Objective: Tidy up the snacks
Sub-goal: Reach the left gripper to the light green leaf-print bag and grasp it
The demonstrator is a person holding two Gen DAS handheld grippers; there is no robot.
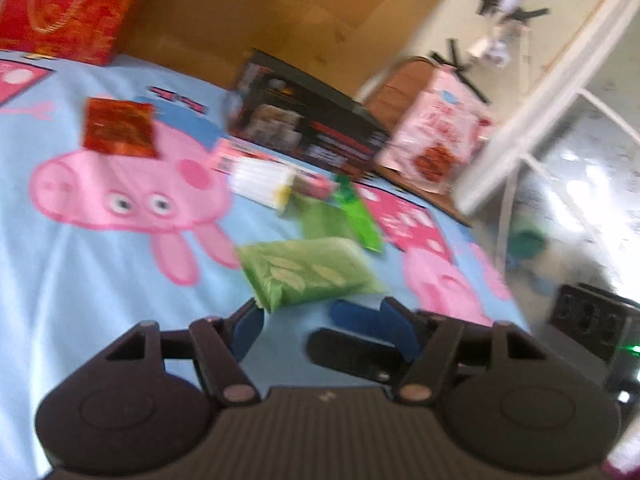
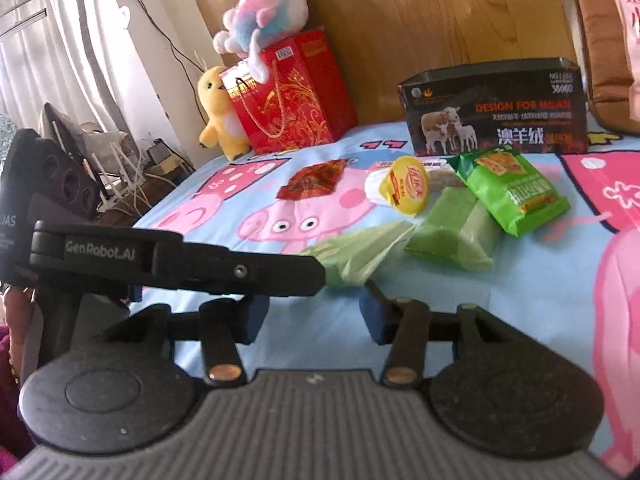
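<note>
Both grippers over bed | L jaws apart | R jaws apart, nothing held | pale green pkt ahead

Bed sheet looks like soft matt cloth, snack packets are shiny crinkly plastic, headboard glossy wood, red gift bag glossy paper.

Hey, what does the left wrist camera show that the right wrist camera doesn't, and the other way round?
Only the left wrist view shows the white window frame and the shiny floor beside the bed.

Only the right wrist view shows the yellow plush chick, the pastel plush toy, the curtains and the printed face of the yellow-lidded cup.

Both show the cartoon-pig bedsheet, red gift bag, black box, red snack packet and green snack packs.
</note>
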